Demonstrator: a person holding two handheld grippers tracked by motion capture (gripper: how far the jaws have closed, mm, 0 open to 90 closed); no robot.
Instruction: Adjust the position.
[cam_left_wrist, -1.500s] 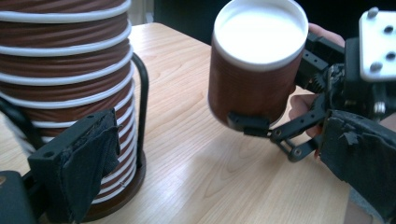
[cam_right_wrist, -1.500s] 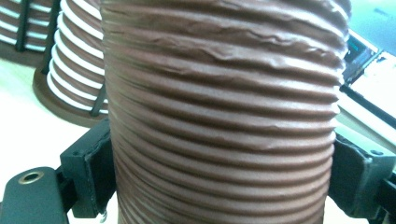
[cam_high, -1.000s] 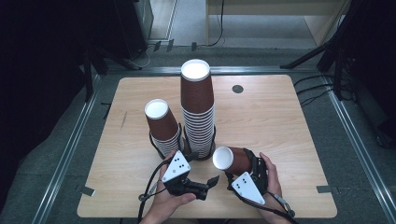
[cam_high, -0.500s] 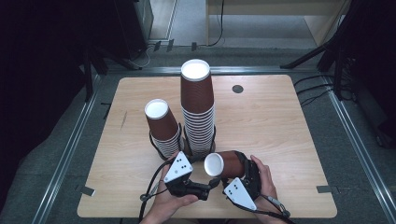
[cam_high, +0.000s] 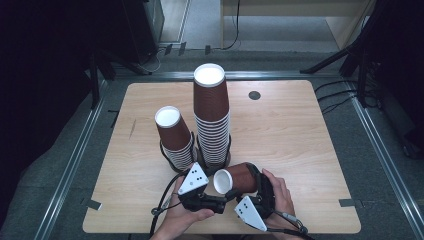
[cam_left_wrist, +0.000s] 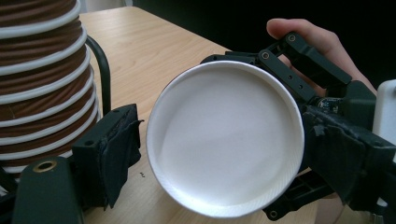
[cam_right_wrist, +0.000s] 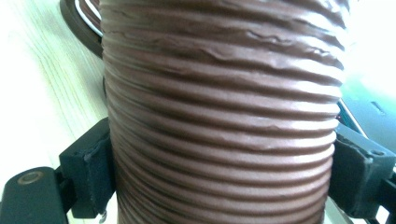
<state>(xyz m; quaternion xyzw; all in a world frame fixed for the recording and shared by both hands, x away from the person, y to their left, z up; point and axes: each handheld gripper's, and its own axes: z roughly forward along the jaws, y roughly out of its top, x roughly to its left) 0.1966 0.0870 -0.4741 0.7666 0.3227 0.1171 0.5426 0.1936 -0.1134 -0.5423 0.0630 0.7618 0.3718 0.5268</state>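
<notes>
Since a second ago the cup (cam_high: 236, 179) has swung from pointing up-left to lying level, white end toward my left gripper (cam_high: 227, 196), and that gripper's jaws have just been closing with the cup's white end between them.

Left gripper view: the pads flank the cup's white disc (cam_left_wrist: 225, 140); the right-hand pad sits against the rim, the left-hand one stands a little off it, so I read no full pinch yet. Behind the disc, the right gripper's black linkage and a fingertip.

Right gripper (cam_high: 252, 192): clenched on the cup's body. Right gripper view shows what the high view cannot: both pads pressed into the brown wall (cam_right_wrist: 224, 116), which is ribbed in close horizontal ridges, slightly crinkled near the top.

High view gives the layout: cup held sideways just above the table's (cam_high: 300, 130) near edge, between both hands, right hand (cam_high: 280, 195) wrapped behind it, left hand (cam_high: 182, 217) low.

Outward: short stack (cam_high: 175, 137) and tall stack (cam_high: 212, 117) of the same brown cups, upside down, white bases up, white rims banding the lower parts, each ringed by a black hoop at the foot. Left gripper view catches those bands close (cam_left_wrist: 42, 79). Table is pale wood grain, with a small dark disc (cam_high: 254, 95) toward the far edge.
</notes>
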